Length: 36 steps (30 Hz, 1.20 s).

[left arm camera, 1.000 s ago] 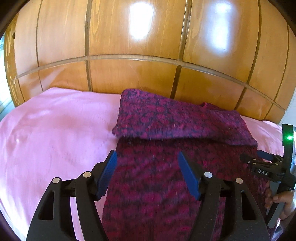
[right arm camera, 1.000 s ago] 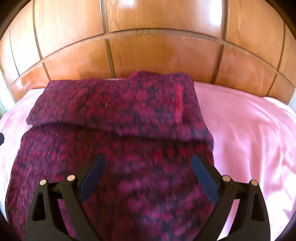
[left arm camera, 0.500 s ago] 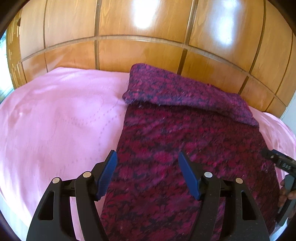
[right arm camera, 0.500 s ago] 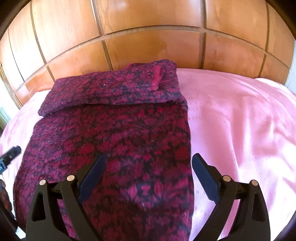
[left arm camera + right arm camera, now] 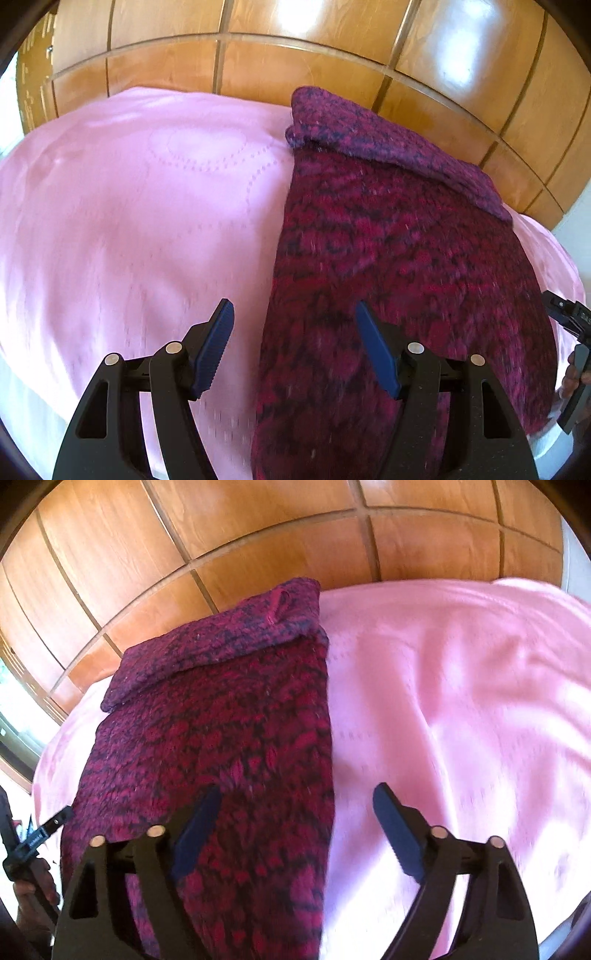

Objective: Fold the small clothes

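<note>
Now both grippers straddle the garment (image 5: 399, 258) side edges: left gripper (image 5: 295, 347) spread, right gripper (image 5: 295, 834) narrowing, apparently empty; bottom-up fold likely next.

From the left gripper (image 5: 293, 345) we are looking steeply down, close over the garment's (image 5: 388, 258) left edge. From the right gripper (image 5: 295, 827) we are facing its right edge. Both views are sharing the garment, pink sheet (image 5: 129, 221) and wooden panels (image 5: 258, 535).
</note>
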Tool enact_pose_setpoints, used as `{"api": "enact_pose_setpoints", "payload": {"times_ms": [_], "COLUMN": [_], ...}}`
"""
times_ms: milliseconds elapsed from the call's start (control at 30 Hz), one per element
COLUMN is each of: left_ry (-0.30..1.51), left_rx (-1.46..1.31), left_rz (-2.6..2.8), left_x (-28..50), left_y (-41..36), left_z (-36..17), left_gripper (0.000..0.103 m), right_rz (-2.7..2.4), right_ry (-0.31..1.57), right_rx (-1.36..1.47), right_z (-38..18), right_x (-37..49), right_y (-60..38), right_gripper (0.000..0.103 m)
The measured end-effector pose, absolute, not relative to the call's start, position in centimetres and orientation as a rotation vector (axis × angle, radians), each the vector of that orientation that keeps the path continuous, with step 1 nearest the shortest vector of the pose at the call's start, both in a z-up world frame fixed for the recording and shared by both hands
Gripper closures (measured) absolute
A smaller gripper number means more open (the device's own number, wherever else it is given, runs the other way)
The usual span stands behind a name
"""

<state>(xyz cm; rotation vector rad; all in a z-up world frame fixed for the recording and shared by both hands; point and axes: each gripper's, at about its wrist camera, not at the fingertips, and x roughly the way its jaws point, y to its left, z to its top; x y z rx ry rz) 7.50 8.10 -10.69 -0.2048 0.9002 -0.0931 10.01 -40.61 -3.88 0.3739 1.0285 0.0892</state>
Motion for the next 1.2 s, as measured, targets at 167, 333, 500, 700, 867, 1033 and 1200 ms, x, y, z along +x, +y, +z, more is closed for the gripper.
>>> {"api": "enact_pose_setpoints", "payload": {"times_ms": [167, 333, 500, 700, 867, 1033, 1200], "left_ry": [0.932, 0.944, 0.982, 1.040, 1.003, 0.928, 0.865], "left_rx": [-0.198, -0.196, -0.195, -0.184, -0.240, -0.374, -0.494], "left_rz": [-0.117, -0.141, -0.256, -0.344, -0.379, -0.435, -0.482], "left_x": [5.2, 3.9, 2.7, 1.6, 1.5, 2.2, 4.9], "left_y": [8.0, 8.4, 8.4, 8.4, 9.1, 10.6, 10.9], "left_z": [-11.4, -11.3, -11.1, -11.8, -10.4, -7.9, -6.8], "left_gripper": [0.036, 0.036, 0.041, 0.064, 0.088, 0.090, 0.092], "right_rz": [0.121, 0.164, 0.206, 0.249, 0.290, 0.357, 0.376], "right_ry": [1.059, 1.090, 1.132, 1.198, 1.214, 1.123, 1.038], "right_rx": [0.420, 0.416, 0.383, 0.390, 0.381, 0.443, 0.539], "right_z": [-4.2, -4.2, -4.1, -4.4, -3.6, -0.5, 0.7], "right_x": [8.0, 6.3, 4.5, 2.7, 2.7, 4.0, 6.7], "right_y": [-40.9, -40.0, -38.5, -38.1, -37.5, -37.6, -38.4], "right_gripper": [0.039, 0.044, 0.047, 0.060, 0.083, 0.084, 0.085]}}
